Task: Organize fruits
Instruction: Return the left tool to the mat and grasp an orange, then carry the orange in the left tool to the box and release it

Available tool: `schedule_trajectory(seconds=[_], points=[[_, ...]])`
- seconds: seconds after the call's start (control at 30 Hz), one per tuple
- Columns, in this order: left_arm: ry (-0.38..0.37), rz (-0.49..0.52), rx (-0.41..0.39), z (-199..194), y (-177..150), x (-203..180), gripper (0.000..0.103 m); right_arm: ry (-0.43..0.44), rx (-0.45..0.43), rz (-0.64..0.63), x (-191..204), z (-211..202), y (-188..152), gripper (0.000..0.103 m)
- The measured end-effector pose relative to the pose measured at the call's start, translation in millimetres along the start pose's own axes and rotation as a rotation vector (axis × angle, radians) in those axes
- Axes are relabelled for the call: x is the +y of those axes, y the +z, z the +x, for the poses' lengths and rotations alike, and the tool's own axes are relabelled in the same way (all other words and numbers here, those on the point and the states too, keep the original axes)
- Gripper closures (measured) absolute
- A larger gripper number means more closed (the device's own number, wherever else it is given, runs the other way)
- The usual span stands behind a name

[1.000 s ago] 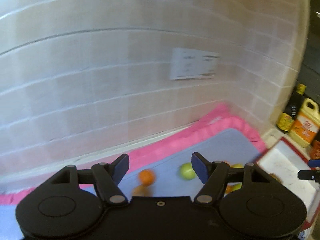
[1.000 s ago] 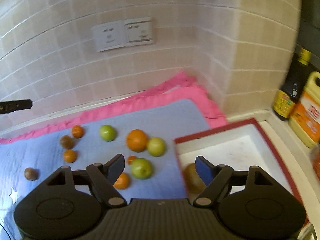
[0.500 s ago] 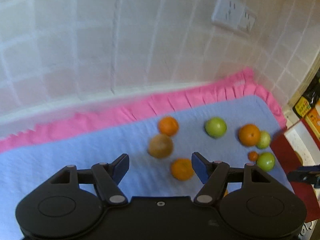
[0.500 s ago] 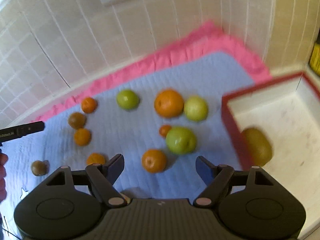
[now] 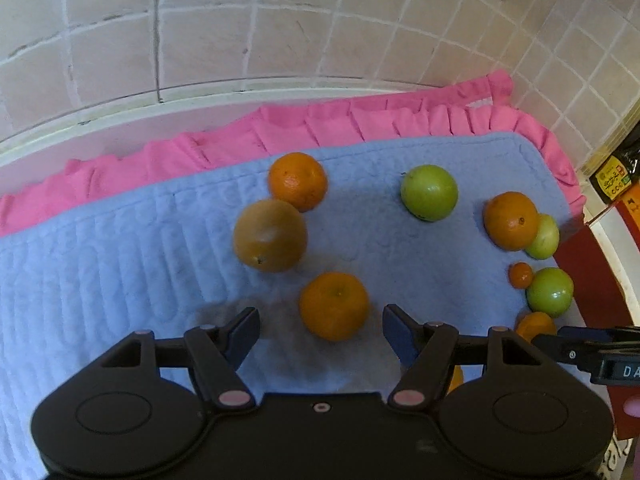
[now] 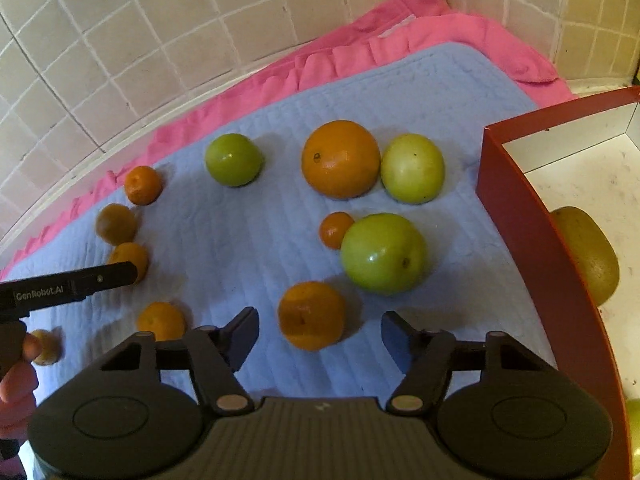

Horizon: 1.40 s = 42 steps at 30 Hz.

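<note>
Several oranges, tangerines and green apples lie scattered on a blue quilted mat (image 5: pixel 120 280). In the left wrist view my left gripper (image 5: pixel 320 330) hangs low over the mat, jaws closing, with a tangerine (image 5: pixel 334 306) between them and a gap on each side. In the right wrist view my right gripper (image 6: pixel 319 330) is also closing around another tangerine (image 6: pixel 311 316), its pads clear of the fruit. A large green apple (image 6: pixel 383 254) sits just beyond it. One finger (image 6: pixel 80 284) of the left gripper reaches in from the left.
A red-walled box (image 6: pixel 528 216) with a white floor stands to the right of the mat and holds a brownish-yellow fruit (image 6: pixel 588 256). A pink frilled cloth (image 5: pixel 320 128) lies under the mat against the tiled wall. Bottles (image 5: pixel 616 176) stand at the far right.
Both grippers have come down toward the mat and tipped further downward. Each now has a tangerine between its jaws, and both pairs of jaws have narrowed a little.
</note>
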<state>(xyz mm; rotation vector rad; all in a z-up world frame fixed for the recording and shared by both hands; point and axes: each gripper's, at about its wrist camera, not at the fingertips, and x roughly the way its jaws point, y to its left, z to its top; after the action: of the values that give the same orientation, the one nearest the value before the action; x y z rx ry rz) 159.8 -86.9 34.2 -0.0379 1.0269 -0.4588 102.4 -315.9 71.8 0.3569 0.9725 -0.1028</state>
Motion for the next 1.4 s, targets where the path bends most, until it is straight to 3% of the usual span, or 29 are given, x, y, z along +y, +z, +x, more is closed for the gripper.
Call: schedule_trajectory(seconds=[0.17,0.2,0.23,0.4,0.67,0.97,1.17,1.3,1.4], points=[[0.030,0.024,-0.006,6.2,2.9,-4.2,0.041,0.015,-0.003,0.014,0.3,8.4,0.9,0.056],[0.022,0.033,-0.011,5.6,3.3,-6.2,0.053,0.015,-0.001,0.009,1.7,10.8,1.1,0.060],[0.014,0.043,-0.014,4.7,3.6,-8.1,0.057,0.011,0.000,0.004,2.0,12.0,0.7,0.061],[0.092,0.136,-0.046,-2.3,-1.4,-23.9,0.058,0.021,-0.015,-0.001,3.5,6.1,-2.9,0.061],[0.078,0.186,-0.118,-45.0,-0.6,-50.9,0.058,0.071,-0.065,0.040,-5.7,-31.3,-15.7,0.061],[-0.063,0.346,-0.191,-76.3,17.7,-138.5,0.058,0.070,-0.219,0.110,-51.3,-109.7,-34.8,0.061],[-0.229,0.469,-0.201,-67.9,41.5,-224.7,0.058,-0.056,-0.326,0.186,-119.0,-161.0,-41.7,0.061],[-0.340,0.524,-0.156,-46.8,57.5,-281.9,0.058,-0.150,-0.370,0.198,-163.0,-185.1,-42.0,0.061],[-0.374,0.561,-0.109,-20.1,60.3,-318.9,0.058,-0.193,-0.370,0.208,-195.6,-195.1,-38.8,0.061]])
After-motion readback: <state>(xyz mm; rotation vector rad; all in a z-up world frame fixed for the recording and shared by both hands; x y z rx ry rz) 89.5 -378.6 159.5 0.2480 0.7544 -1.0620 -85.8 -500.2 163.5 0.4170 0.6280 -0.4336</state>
